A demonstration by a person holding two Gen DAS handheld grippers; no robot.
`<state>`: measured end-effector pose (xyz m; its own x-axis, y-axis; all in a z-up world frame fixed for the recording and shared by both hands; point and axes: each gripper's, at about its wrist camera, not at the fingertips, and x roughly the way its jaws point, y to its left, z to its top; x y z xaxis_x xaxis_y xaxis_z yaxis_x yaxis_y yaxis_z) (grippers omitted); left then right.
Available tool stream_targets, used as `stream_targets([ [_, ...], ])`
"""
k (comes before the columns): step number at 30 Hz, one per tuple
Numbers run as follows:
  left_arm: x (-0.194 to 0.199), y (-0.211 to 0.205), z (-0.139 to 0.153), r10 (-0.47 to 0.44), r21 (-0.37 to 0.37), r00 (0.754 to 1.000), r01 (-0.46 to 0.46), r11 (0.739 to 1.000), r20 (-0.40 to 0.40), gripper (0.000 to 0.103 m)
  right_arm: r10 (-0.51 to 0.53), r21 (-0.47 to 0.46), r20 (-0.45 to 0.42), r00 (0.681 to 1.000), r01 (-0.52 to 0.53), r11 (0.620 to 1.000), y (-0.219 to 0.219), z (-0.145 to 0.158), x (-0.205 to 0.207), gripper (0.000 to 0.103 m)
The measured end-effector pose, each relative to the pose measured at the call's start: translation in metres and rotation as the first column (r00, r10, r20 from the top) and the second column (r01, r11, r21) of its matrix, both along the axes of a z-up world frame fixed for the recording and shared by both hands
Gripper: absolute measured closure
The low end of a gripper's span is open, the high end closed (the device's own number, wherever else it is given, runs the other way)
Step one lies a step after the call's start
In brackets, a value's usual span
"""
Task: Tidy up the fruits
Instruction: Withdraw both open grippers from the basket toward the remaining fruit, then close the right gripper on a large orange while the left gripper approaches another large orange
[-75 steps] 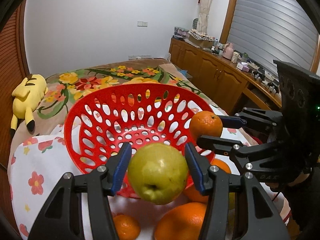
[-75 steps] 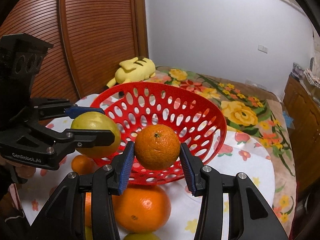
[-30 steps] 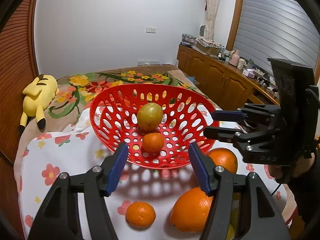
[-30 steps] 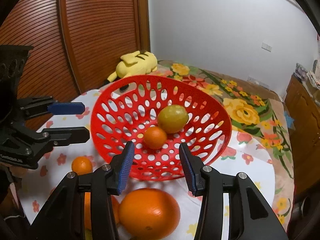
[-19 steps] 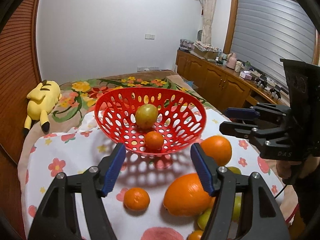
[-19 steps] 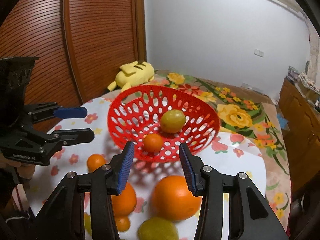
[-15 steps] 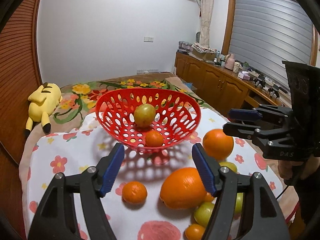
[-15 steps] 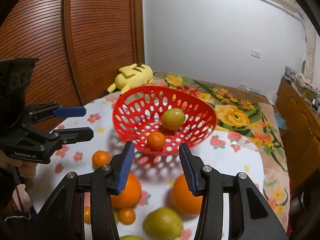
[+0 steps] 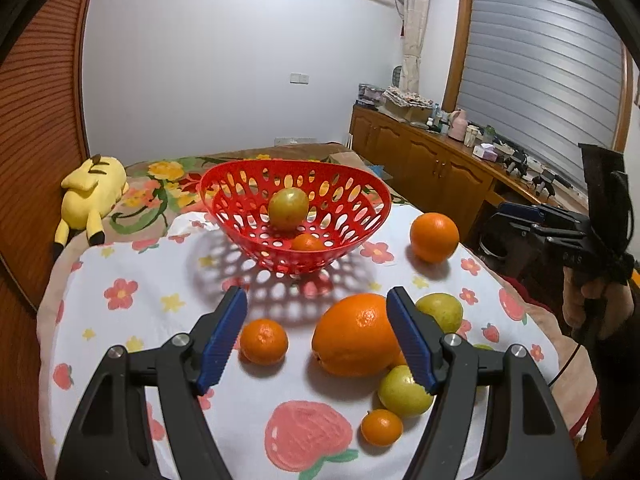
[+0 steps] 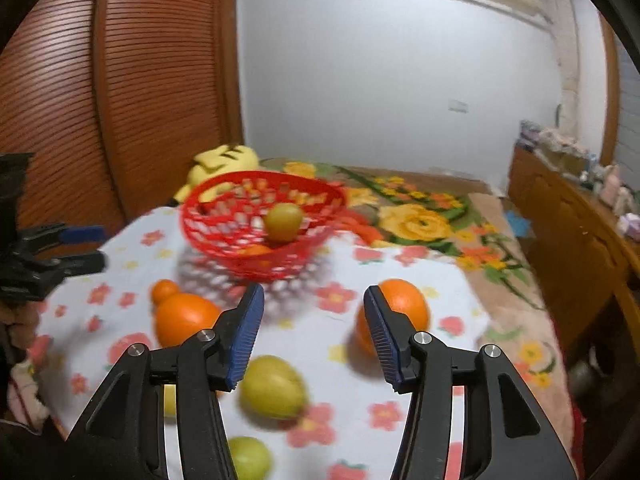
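A red perforated basket stands on a surface covered by a white cloth printed with flowers and strawberries, and it holds a yellow-green fruit and a small orange lying lower in the bowl. The left gripper hangs above the loose fruit near the front of the cloth with its jaws apart and nothing between the blue pads; below them lie a small mandarin and a large orange, with two green fruits and a tiny mandarin just beside the large orange. Another orange sits apart, to the right of the basket. The right gripper has its jaws opening and grips nothing; in its blurred view a green fruit lies below the gap and an orange shows partly behind its right pad. A yellow plush toy lies on the flowered bedspread behind the basket.
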<state>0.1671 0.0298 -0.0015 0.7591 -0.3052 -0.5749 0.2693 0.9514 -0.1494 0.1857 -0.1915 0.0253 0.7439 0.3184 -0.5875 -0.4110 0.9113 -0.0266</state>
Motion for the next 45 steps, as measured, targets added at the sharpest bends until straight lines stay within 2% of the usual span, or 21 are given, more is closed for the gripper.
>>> stream_targets([
  [3,0.004,-0.001,-0.008,0.002,-0.002,1.000,-0.002,1.000,-0.013,0.031,-0.016,0.000,-0.008,1.000,0.016,1.000,-0.009,-0.004,0.006,0.047],
  [5,0.008,-0.004,-0.012,0.003,0.009,1.000,-0.003,1.000,-0.026,0.031,-0.028,-0.002,-0.004,1.000,0.028,1.000,-0.013,-0.007,0.015,0.042],
  [7,0.011,-0.006,-0.014,0.001,0.010,1.000,0.000,1.000,-0.029,0.031,-0.035,-0.008,0.000,0.999,0.035,0.999,-0.018,-0.013,0.029,0.033],
  [12,0.019,-0.006,-0.017,0.008,-0.001,0.999,-0.008,1.000,-0.040,0.031,-0.086,-0.065,-0.046,0.995,0.083,0.994,-0.031,-0.043,0.099,0.031],
  [16,0.026,-0.006,-0.018,0.001,-0.011,0.999,-0.002,1.000,-0.047,0.031,-0.094,-0.041,-0.114,0.989,0.090,0.995,-0.041,-0.060,0.130,0.031],
  [30,0.050,-0.030,-0.032,-0.059,-0.028,0.994,0.057,0.998,-0.091,0.031,-0.051,0.015,-0.196,0.979,0.055,0.998,-0.049,-0.072,0.123,0.029],
  [45,0.052,-0.031,-0.043,-0.054,-0.021,0.992,0.052,0.998,-0.115,0.031,-0.018,0.028,-0.240,0.971,0.025,0.999,-0.043,-0.084,0.116,0.029],
])
